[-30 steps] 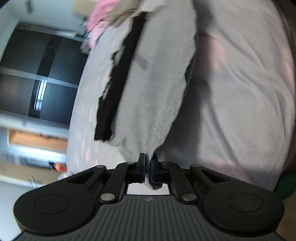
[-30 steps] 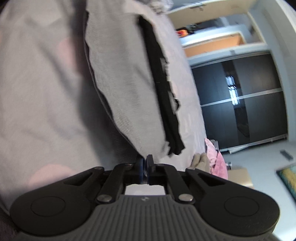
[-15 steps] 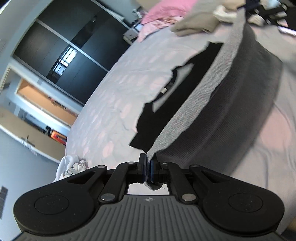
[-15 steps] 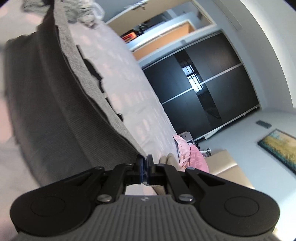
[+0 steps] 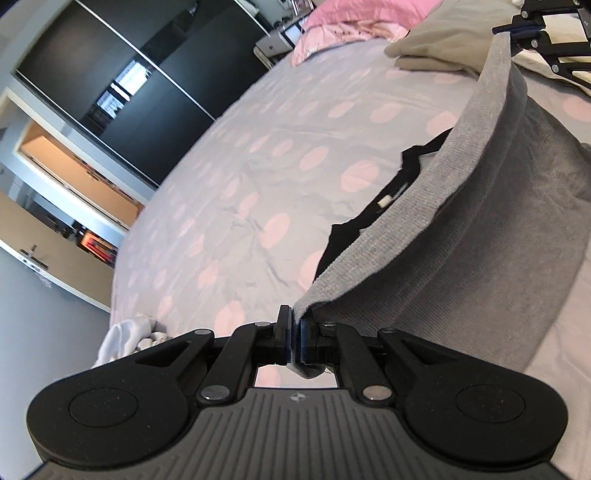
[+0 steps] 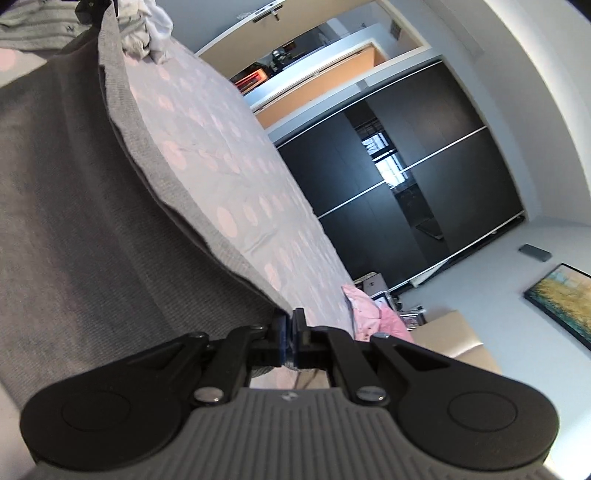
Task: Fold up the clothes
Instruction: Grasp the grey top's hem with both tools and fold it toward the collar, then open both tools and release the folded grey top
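1. Pinching a corner of the grey garment, the left gripper has its fingers pressed together with only cloth between them.
2. Over at the other corner, the right gripper does the same: fingers closed tight on the grey knit, nothing else in the grip.
3. The garment hangs as a taut sheet between the two grippers, raised above the bed. In the left wrist view its top edge runs from 6 o'clock up to 1 o'clock, where the right gripper shows.
4. My read: two corners held apart keep the edge straight, so the cloth can be laid or doubled over evenly.
5. A black garment lies flat on the spotted sheet just behind the grey edge, mostly hidden by it.
6. A pink item and a beige one sit at 12 to 1 o'clock; a white bundle lies at 8 o'clock.
7. Hard to tell: what kind of garment the grey one is, and where its lower hem falls, since it runs out of both views.
8. No hand or sleeve shows in either view.
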Demonstrator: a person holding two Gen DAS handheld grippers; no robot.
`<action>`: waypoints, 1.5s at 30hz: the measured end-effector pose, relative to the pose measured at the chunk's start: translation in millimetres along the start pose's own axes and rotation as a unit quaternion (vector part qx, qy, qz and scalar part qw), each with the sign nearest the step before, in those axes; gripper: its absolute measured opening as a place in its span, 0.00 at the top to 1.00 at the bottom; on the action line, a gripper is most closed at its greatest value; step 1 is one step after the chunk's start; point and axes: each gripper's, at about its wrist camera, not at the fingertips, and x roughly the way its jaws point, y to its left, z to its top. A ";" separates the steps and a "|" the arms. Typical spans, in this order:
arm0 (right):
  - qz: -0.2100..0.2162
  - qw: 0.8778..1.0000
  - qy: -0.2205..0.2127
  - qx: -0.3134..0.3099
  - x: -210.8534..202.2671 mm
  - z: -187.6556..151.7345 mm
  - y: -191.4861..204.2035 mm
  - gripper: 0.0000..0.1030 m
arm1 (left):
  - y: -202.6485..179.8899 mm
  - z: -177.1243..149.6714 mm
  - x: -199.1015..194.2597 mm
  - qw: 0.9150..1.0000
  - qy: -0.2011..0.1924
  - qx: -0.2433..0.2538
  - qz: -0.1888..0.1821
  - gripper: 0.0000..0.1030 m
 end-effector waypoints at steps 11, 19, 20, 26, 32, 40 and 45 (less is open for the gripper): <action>0.054 0.997 0.060 0.019 123.5 5.0 31.5 0.97 | 14.5 14.2 125.3 0.997 0.053 -0.043 -0.044 0.97; 0.100 0.985 0.103 0.099 154.4 -7.2 28.1 0.77 | 25.5 8.1 151.0 0.990 0.059 -0.114 -0.054 0.73; 0.108 0.981 0.108 0.120 156.5 -7.7 22.6 0.76 | 30.6 7.3 149.2 0.988 0.055 -0.132 -0.055 0.70; 0.135 0.946 0.161 0.248 170.6 -9.7 -7.5 0.76 | 63.3 5.1 147.0 0.971 0.052 -0.226 -0.053 0.69; 0.129 0.934 0.174 0.286 156.6 -21.2 -22.7 0.76 | 62.8 -7.0 125.1 0.972 0.053 -0.222 -0.058 0.69; 0.196 0.894 0.182 0.360 93.9 -53.2 -40.8 0.76 | 50.3 -48.8 73.2 0.964 0.048 -0.238 -0.105 0.69; 0.241 0.874 0.193 0.375 45.2 -70.9 -32.2 0.73 | 32.1 -74.1 30.9 0.970 0.028 -0.209 -0.124 0.65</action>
